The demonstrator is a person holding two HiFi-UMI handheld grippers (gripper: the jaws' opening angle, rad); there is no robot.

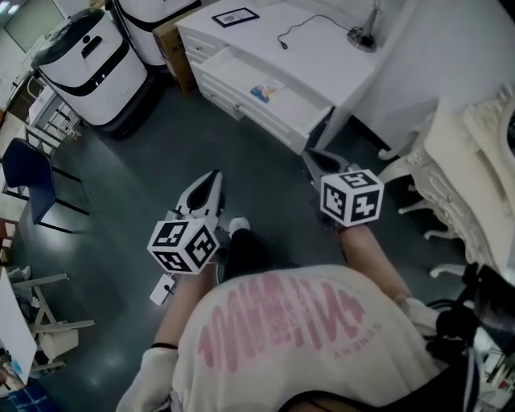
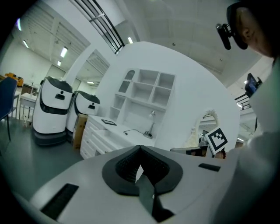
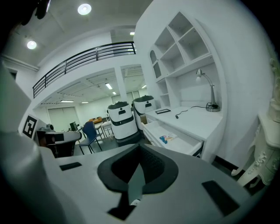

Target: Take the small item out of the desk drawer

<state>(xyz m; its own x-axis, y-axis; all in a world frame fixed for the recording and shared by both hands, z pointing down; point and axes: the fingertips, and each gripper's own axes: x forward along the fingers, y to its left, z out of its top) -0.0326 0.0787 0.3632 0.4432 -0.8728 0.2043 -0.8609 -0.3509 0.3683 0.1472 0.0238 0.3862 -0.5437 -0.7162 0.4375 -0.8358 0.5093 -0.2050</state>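
The small item [image 1: 261, 92] lies in the open drawer [image 1: 238, 76] of the desk [image 1: 322, 56], well apart from your left gripper [image 1: 212, 182] and right gripper [image 1: 314, 161], both pressed shut on nothing, so grabbing it is left, and the left gripper view misses it.

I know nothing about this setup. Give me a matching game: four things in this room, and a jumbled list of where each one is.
Things:
1. small colourful item
2. desk lamp
3. blue chair
4. black-framed picture

Places:
A. standing on the floor
B. inside the open drawer
C. standing upright on the desktop
D. lying flat on the desktop

Pairs: 1-B, 2-C, 3-A, 4-D
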